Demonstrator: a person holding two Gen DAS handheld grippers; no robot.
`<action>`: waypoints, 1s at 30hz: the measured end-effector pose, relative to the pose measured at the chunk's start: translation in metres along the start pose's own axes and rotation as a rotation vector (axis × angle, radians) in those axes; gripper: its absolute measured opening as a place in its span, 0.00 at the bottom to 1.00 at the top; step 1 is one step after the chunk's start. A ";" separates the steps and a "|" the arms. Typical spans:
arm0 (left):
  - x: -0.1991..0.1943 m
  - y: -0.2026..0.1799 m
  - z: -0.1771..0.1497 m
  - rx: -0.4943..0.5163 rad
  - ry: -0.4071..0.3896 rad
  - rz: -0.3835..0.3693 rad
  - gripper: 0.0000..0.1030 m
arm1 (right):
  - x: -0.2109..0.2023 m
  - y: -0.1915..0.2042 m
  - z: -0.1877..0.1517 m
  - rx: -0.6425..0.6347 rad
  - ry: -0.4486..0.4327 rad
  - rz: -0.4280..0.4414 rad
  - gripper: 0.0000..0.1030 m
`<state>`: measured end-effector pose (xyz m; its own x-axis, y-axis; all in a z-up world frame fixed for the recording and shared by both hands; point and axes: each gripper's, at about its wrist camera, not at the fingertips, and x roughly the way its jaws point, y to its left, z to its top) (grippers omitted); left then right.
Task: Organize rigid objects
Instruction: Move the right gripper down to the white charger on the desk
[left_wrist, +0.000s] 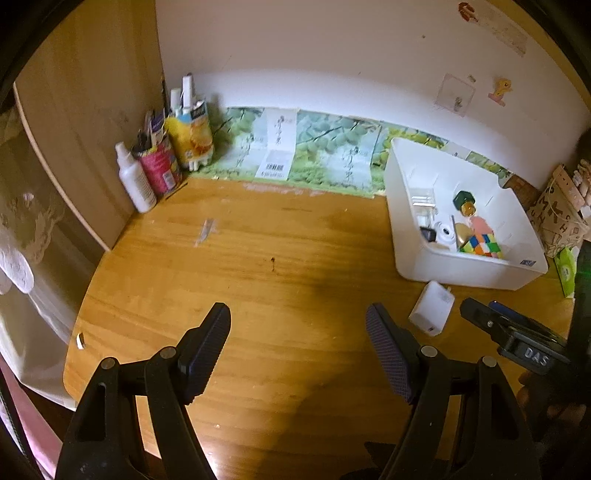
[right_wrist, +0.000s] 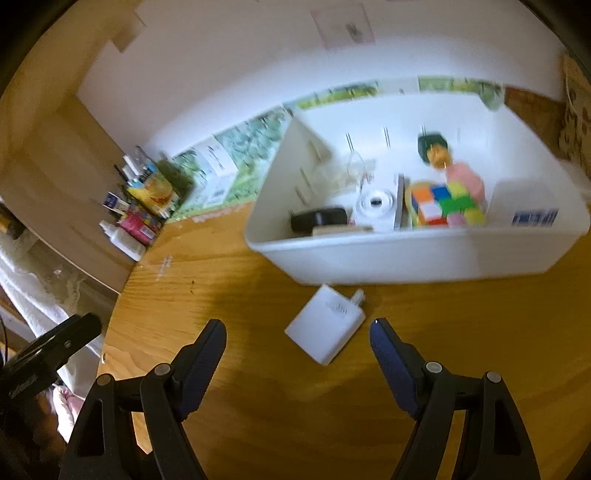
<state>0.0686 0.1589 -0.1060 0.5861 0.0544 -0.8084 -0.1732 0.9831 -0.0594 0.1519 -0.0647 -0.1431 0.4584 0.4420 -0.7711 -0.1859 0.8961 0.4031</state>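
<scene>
Inventory, desk (left_wrist: 258, 258) w/ white bin (right_wrist: 406, 254) as landmark.

- In bin, judged already sorted: colour puzzle cube (right_wrist: 445, 203), green-capped amber bottle (right_wrist: 434, 147), pink item behind cube, white round device (right_wrist: 376, 203), black item (right_wrist: 319, 219) at front-left, clear plastic piece at back-left.
- Left to do, judged: white wall charger (right_wrist: 325, 328), flat on desk just in front of bin's front wall, prongs toward bin. Only loose piece seen outside; task looks nearly done.
- Bottles and cartons (left_wrist: 162, 158), far corner, well left of bin: untouched.
- Right tool (right_wrist: 299, 336): jaws apart, empty, angled down, charger lies between the tips but isn't touched.
- Left tool (left_wrist: 299, 317): jaws apart, empty, tilted down over bare desk left of charger.
</scene>
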 end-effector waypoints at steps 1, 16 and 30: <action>0.001 0.002 0.000 0.000 0.006 -0.002 0.76 | 0.005 0.000 -0.002 0.017 0.012 -0.001 0.78; 0.011 0.025 0.004 0.062 0.014 0.011 0.76 | 0.046 0.001 -0.005 0.134 0.063 -0.119 0.78; 0.023 0.024 0.015 0.100 0.029 -0.007 0.76 | 0.073 0.004 -0.001 0.126 0.122 -0.183 0.78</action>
<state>0.0893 0.1859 -0.1171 0.5637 0.0440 -0.8248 -0.0890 0.9960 -0.0076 0.1840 -0.0287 -0.1979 0.3645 0.2814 -0.8876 0.0042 0.9527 0.3038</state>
